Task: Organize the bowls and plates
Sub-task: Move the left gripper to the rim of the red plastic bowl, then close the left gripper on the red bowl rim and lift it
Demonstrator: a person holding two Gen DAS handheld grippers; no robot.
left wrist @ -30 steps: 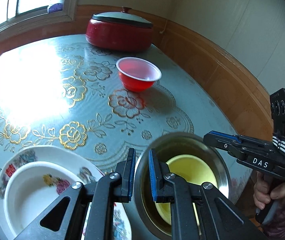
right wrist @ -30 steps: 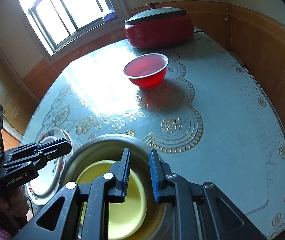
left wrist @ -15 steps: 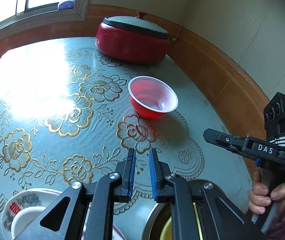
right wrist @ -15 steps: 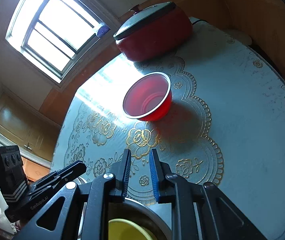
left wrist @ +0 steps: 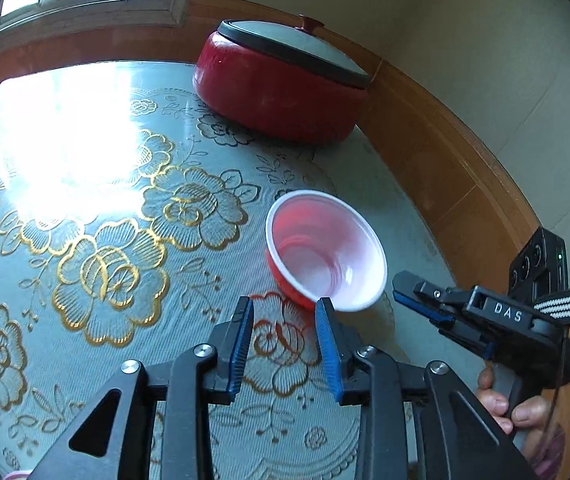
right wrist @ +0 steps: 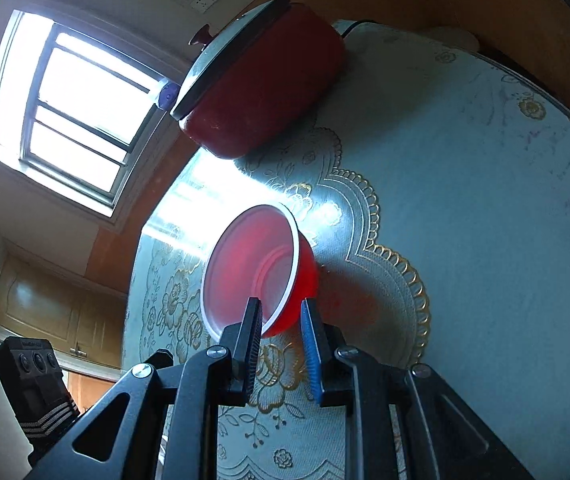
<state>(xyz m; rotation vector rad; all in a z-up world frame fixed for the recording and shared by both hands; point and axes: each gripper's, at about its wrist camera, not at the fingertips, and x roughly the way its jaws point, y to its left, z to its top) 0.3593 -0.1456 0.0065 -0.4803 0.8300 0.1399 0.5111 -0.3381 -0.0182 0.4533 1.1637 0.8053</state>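
Red bowl [left wrist: 325, 250]: translucent plastic, white rim, interior pale to pink, empty. It stood centre-right in the left wrist view, on the floral tablecloth [left wrist: 105, 240], below the red lidded pot [left wrist: 281, 88].

Left gripper [left wrist: 285, 344]: lower centre, jaws apart, nothing between them, right fingertip just beside the bowl's near rim.

Right gripper [right wrist: 281, 340]: jaws parted, straddling the bowl's near rim [right wrist: 261, 276], contact not discernible. In the left wrist view it appeared at lower right, hand-held.
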